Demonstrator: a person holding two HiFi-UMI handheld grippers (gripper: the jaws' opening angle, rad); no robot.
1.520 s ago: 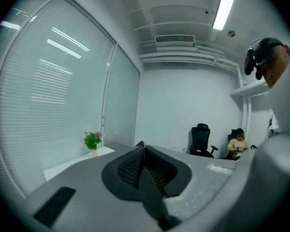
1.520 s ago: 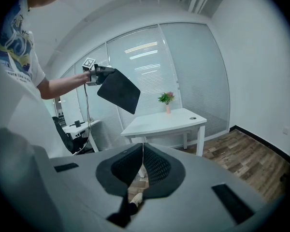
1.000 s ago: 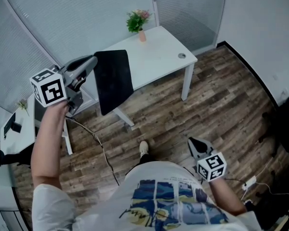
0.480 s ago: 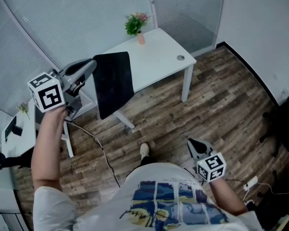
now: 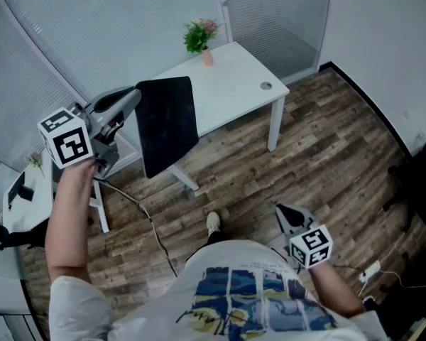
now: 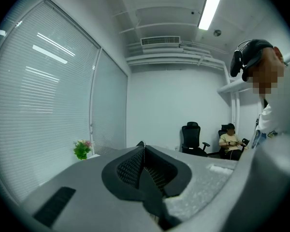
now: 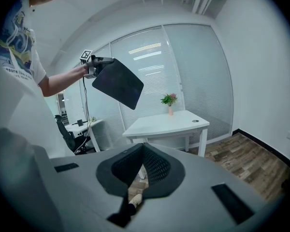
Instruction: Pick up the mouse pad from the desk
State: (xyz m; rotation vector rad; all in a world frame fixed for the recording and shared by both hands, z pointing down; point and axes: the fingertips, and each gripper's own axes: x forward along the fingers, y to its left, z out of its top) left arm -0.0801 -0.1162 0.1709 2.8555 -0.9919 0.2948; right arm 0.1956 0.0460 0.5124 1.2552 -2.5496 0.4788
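My left gripper (image 5: 135, 96) pinches the mouse pad (image 5: 167, 125) in its jaws, clear of the worktop (image 5: 234, 84) beyond; the pickup looks done. My right gripper (image 5: 287, 215) has its jaws pressed together, empty.

Mouse pad (image 5: 167, 125) hangs left of desk (image 5: 234, 84) (plant (image 5: 199, 35) on its far edge).

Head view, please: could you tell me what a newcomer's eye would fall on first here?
The black mouse pad hangs in the air left of centre, clamped at its top corner by the raised left gripper. Beyond it stands a white desk with a potted plant at its far edge. The right gripper rests shut and empty, low at the right.
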